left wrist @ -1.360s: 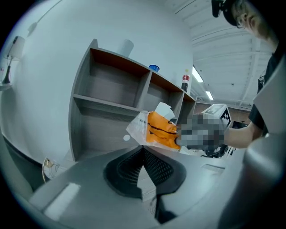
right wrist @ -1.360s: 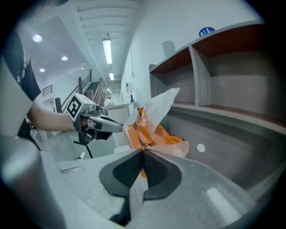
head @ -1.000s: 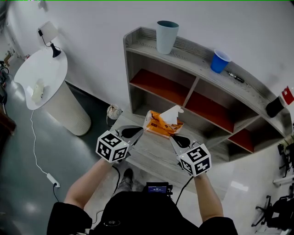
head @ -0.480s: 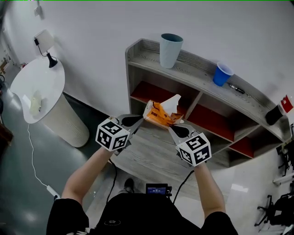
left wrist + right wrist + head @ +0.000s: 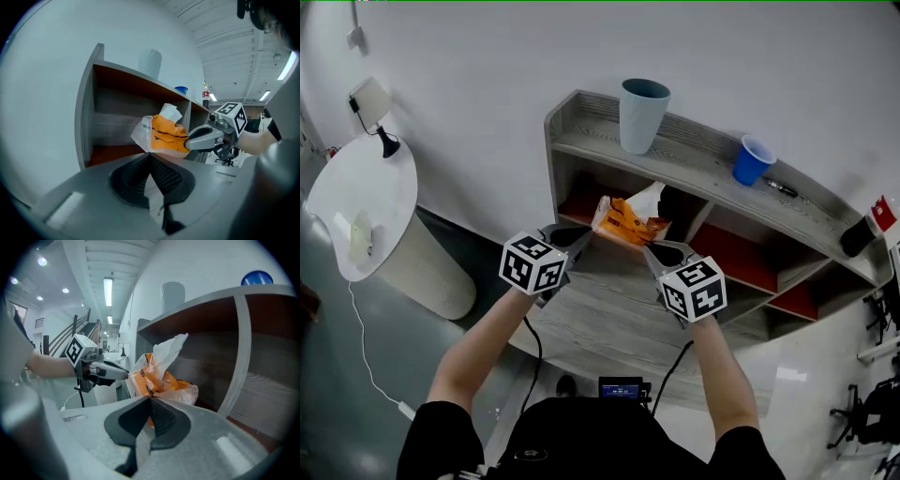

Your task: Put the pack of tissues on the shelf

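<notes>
Shelf point(image 5: 694, 155) front: tissue pack point(image 5: 628, 223) in jaws of left gripper point(image 5: 586, 234), right gripper point(image 5: 649, 248)

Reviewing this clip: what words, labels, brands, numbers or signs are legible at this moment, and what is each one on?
No text reads clearly.
pack of tissues: dark print on the orange wrap, too small and creased to read.
Cubes on the left gripper and right gripper: black-and-white square markers, no letters.
small screen at the person's chest: lit, too small to read.
red-and-white patch at the right edge: blurred.

Glossy plastic tissue pack point(image 5: 627, 223), wood-grain shelf point(image 5: 705, 160) (matt)
</notes>
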